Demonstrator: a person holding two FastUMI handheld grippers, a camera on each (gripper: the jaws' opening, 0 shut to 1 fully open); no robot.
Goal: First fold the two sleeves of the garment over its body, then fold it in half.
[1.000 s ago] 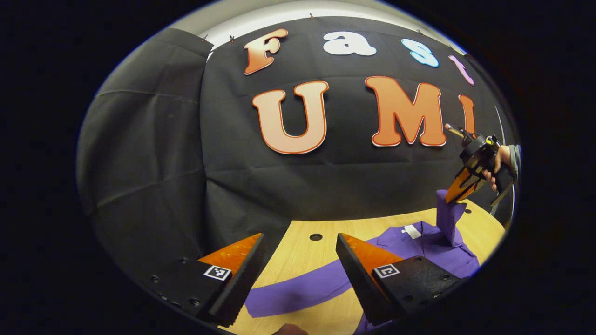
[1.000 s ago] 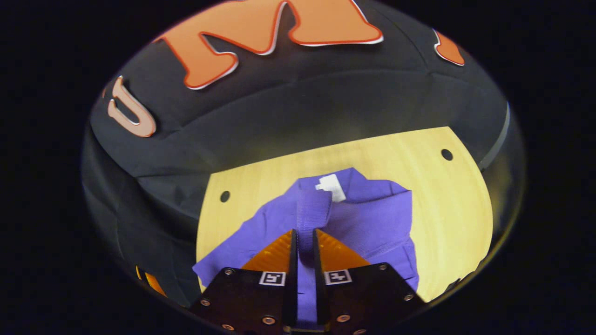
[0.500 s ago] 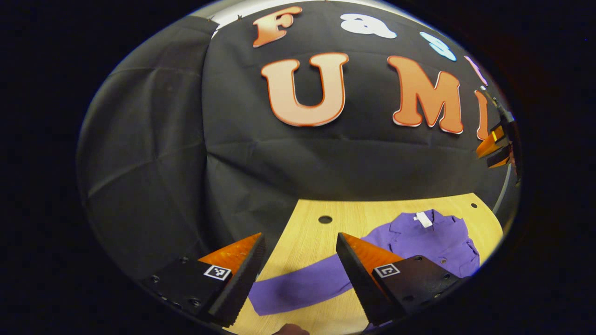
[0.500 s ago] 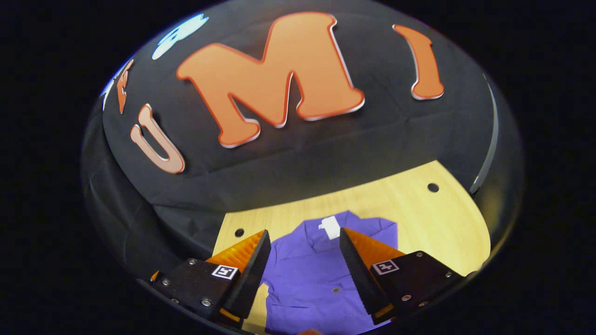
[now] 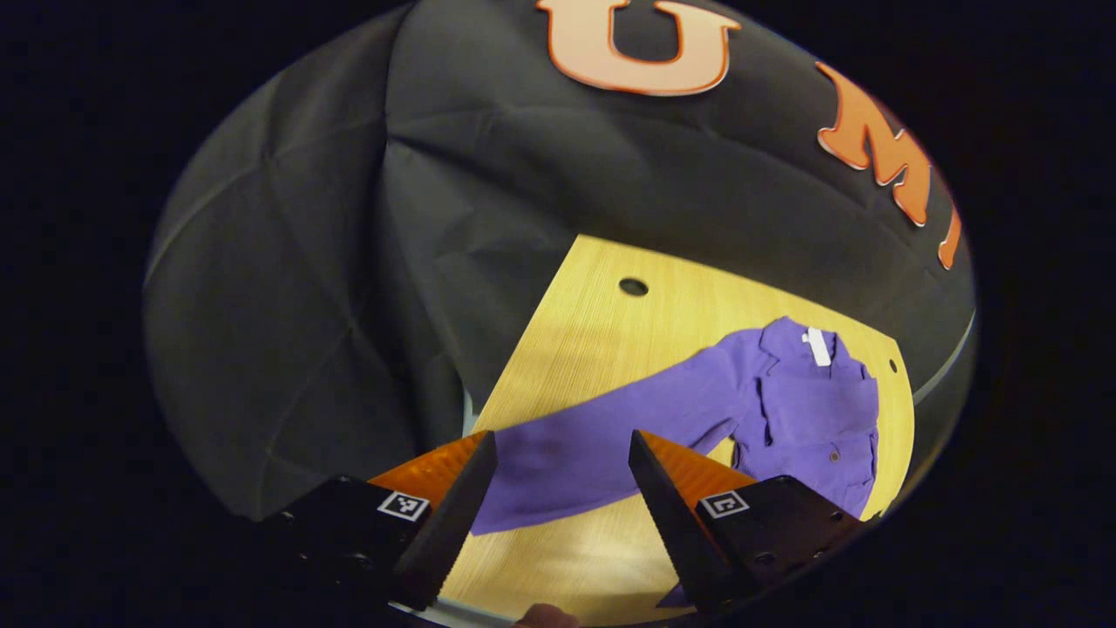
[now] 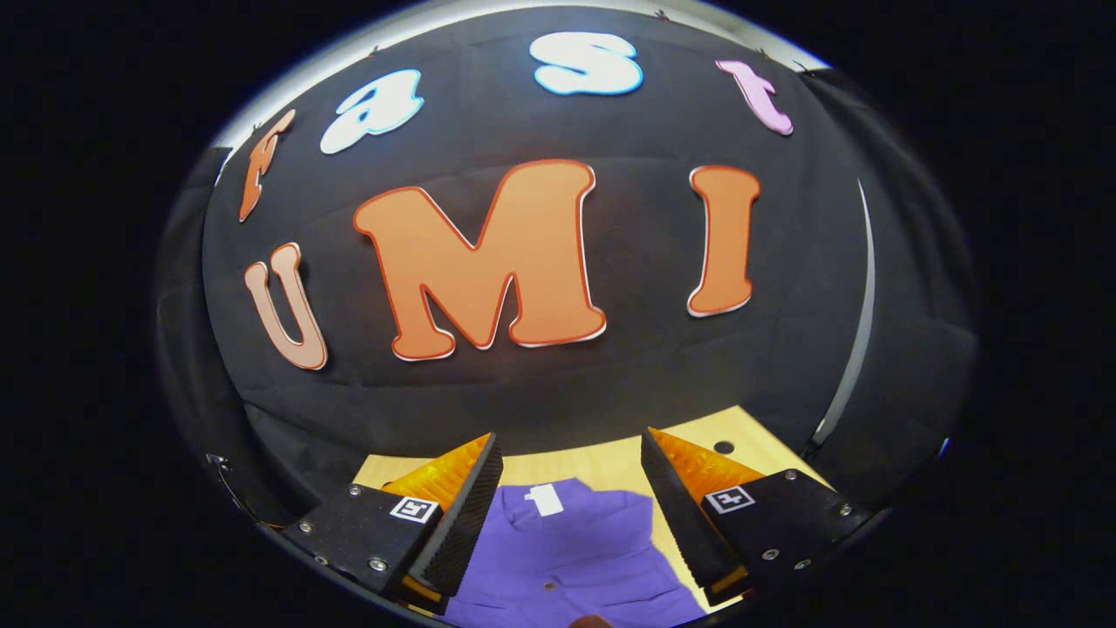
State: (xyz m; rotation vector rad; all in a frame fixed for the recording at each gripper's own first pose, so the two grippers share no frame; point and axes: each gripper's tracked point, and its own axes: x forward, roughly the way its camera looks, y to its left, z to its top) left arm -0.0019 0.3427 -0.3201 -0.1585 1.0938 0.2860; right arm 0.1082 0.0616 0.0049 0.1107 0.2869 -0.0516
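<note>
- Left gripper (image 5: 558,488) is open and empty, its fingers spread wide above the wooden surface (image 5: 602,323)
- A purple garment (image 5: 802,410) lies flat on the surface, ahead and to the right of the left gripper
- One long sleeve (image 5: 602,445) stretches out from the garment's body and runs between the left gripper's fingers, below them
- Right gripper (image 6: 571,501) is open, holding nothing, with the garment's collar and white tag (image 6: 545,499) just ahead between its fingers
</note>
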